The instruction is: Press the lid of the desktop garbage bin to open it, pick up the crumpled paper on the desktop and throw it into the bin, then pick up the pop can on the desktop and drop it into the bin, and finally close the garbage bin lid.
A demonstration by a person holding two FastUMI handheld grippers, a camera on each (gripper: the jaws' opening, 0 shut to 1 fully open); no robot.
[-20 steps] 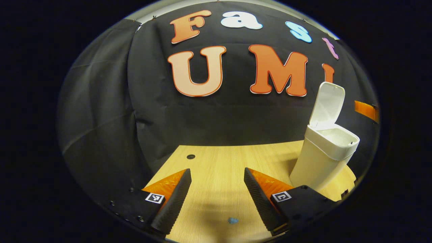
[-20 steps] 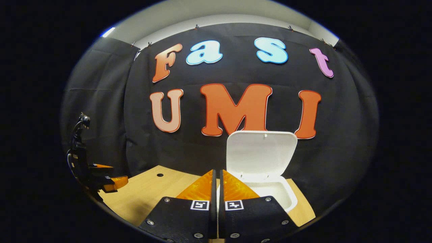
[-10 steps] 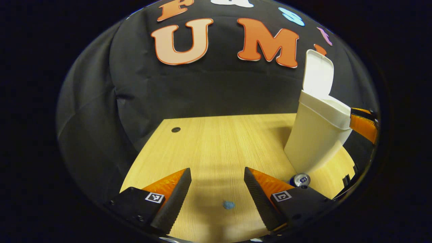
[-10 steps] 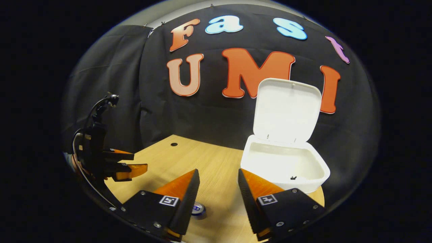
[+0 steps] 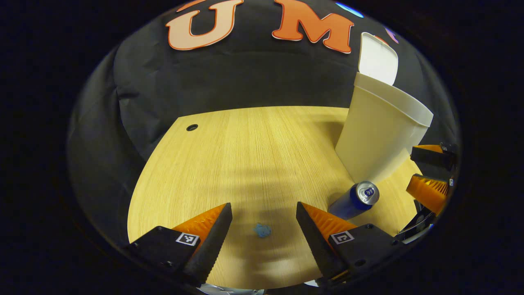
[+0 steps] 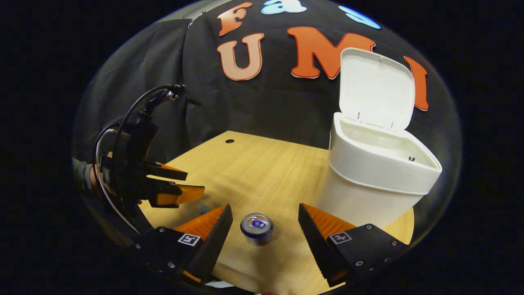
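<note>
1. The garbage bin (image 6: 374, 180) stands upright on the wooden table (image 6: 262, 172), toward its right side in the right gripper view, and its lid (image 6: 376, 91) is swung up and back, leaving the white interior open.
2. The pop can (image 6: 256, 228) stands upright on the table just in front of the bin's base (its silver top faces the camera in the right gripper view).
3. The right gripper (image 6: 265, 231) hangs above the table with its fingers spread wide; the can sits between them, nearer the left finger, and neither finger touches it.
4. In the left gripper view the same can (image 5: 354, 200) shows beside the bin (image 5: 378, 133), close to that view's right finger, with the raised lid (image 5: 378, 59) behind the bin's rim.
5. The left gripper (image 5: 264, 229) is held over the table (image 5: 245, 155) with its fingers apart and nothing between them except a small blue scrap (image 5: 262, 230) lying on the wood below.
6. That gripper also appears at the left of the right gripper view (image 6: 180, 186), gripped by a hand (image 6: 92, 180), well apart from the bin.
7. A small round hole (image 5: 191, 127) sits near the table's far left corner.
8. I cannot tell from either view where the crumpled paper is.
</note>
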